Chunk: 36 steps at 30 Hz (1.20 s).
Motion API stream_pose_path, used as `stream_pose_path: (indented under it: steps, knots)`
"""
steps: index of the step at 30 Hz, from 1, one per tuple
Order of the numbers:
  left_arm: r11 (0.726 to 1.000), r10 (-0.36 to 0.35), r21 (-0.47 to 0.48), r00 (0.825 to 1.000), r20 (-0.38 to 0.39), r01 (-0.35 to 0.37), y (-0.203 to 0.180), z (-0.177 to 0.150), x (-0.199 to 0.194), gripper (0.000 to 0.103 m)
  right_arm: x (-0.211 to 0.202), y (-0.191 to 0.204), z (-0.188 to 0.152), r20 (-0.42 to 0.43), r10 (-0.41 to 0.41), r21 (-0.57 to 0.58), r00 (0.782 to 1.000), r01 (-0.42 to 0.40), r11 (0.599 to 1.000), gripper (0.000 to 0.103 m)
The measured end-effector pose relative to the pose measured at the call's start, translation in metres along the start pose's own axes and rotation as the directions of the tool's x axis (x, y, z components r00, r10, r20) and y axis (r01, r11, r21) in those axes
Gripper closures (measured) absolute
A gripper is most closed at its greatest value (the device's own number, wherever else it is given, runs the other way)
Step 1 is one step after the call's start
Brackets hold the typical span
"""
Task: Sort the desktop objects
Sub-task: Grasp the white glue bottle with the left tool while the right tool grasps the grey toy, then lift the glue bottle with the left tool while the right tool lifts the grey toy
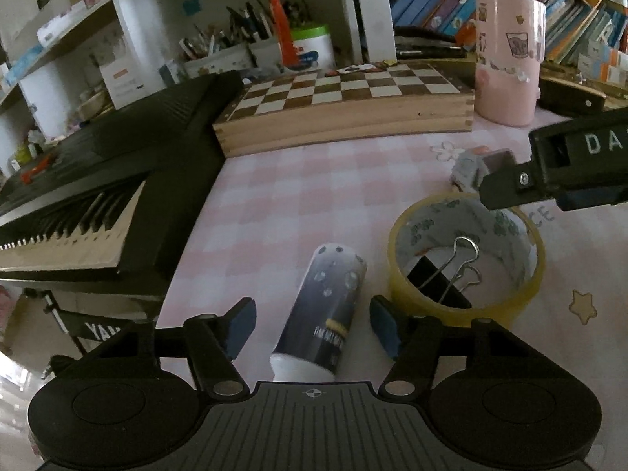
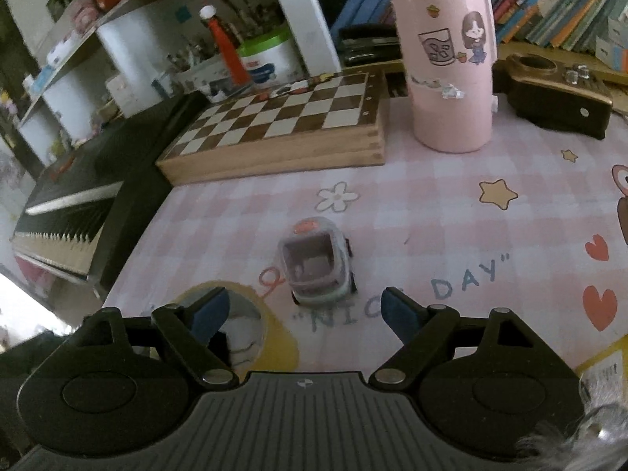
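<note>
Pink checked desk mat (image 2: 431, 204), printed with stars, hearts and a flower, lies under both grippers. Black electronic keyboard (image 1: 98, 180) runs along the left gripper's far left, and a wooden chessboard box (image 1: 345, 106) sits well ahead of both. Beyond the right gripper, right of the board, stands a tall pink cylindrical cup with cartoon stickers (image 2: 451, 78). Yellowish roll of clear tape (image 1: 467, 259) lies just right of the left gripper (image 1: 312, 324), ringing a black binder clip (image 1: 439, 278). A dark cylindrical tube with a white cap (image 1: 325, 306) lies between the left gripper's parted jaws, the blue pads not visibly touching it. The right gripper (image 2: 304, 312) is spread wide with nothing in it; a small grey toy car (image 2: 318, 263) sits just ahead of its fingertips.
</note>
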State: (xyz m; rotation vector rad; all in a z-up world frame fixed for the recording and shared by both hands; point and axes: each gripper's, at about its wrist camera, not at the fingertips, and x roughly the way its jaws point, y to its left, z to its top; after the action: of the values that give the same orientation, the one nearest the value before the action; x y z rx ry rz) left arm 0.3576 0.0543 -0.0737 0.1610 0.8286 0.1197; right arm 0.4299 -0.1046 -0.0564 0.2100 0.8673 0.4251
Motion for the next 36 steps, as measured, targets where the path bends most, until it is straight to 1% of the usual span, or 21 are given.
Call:
stream_pose_path:
  steps: [4, 7, 9, 13, 17, 18, 19, 22, 24, 28, 31, 36]
  knots:
    - [1.000, -0.014, -0.009, 1.000, 0.000, 0.014, 0.001, 0.004, 0.004, 0.046, 0.004, -0.007, 0.008, 0.016, -0.004, 0.026, 1.000, 0.004, 1.000, 0.020]
    - [0.999, -0.024, -0.021, 1.000, 0.002, 0.024, 0.002, 0.004, 0.005, 0.048, 0.010, -0.008, 0.015, 0.024, -0.019, 0.007, 1.000, 0.019, 1.000, 0.025]
    - [1.000, -0.025, -0.019, 1.000, 0.003, 0.025, 0.003, 0.004, 0.005, 0.049, 0.015, -0.008, 0.018, 0.023, -0.022, -0.009, 1.000, 0.022, 1.000, 0.032]
    - [0.999, -0.043, -0.029, 0.999, 0.001, 0.043, 0.005, 0.004, 0.007, 0.052, 0.028, -0.004, 0.022, 0.005, -0.020, -0.056, 1.000, 0.020, 0.998, 0.038]
    - [0.995, -0.075, -0.062, 0.997, -0.005, 0.075, 0.008, 0.005, 0.008, 0.060, 0.042, 0.004, 0.024, -0.038, -0.035, -0.122, 0.999, 0.030, 0.992, 0.046]
    - [0.995, -0.076, -0.063, 0.997, -0.004, 0.076, 0.008, 0.005, 0.007, 0.061, 0.045, 0.005, 0.024, -0.052, -0.043, -0.132, 0.998, 0.035, 0.991, 0.049]
    - [0.995, -0.074, -0.062, 0.997, -0.003, 0.074, 0.007, 0.005, 0.007, 0.062, 0.047, 0.005, 0.023, -0.059, -0.052, -0.140, 0.997, 0.043, 0.989, 0.049]
    - [0.996, -0.075, -0.058, 0.997, -0.001, 0.075, 0.006, 0.004, 0.006, 0.065, 0.049, 0.007, 0.023, -0.055, -0.067, -0.171, 0.996, 0.056, 0.984, 0.054]
    - [0.994, -0.086, -0.061, 0.996, -0.007, 0.085, 0.006, 0.004, 0.005, 0.072, 0.049, 0.008, 0.024, -0.059, -0.052, -0.184, 0.997, 0.041, 0.982, 0.063]
    - [0.989, -0.111, -0.105, 0.994, -0.026, 0.107, 0.011, 0.003, 0.002, 0.072, 0.047, 0.016, 0.024, -0.050, -0.071, -0.247, 0.996, 0.056, 0.967, 0.065]
    - [0.981, -0.128, -0.155, 0.991, -0.038, 0.121, 0.016, 0.002, -0.002, 0.072, 0.039, 0.018, 0.023, -0.027, -0.046, -0.260, 0.999, 0.038, 0.965, 0.065]
    - [0.970, -0.133, -0.202, 0.991, 0.009, 0.132, 0.022, 0.001, -0.022, 0.072, 0.017, 0.022, 0.024, 0.033, -0.043, -0.254, 0.999, 0.050, 0.966, 0.065]
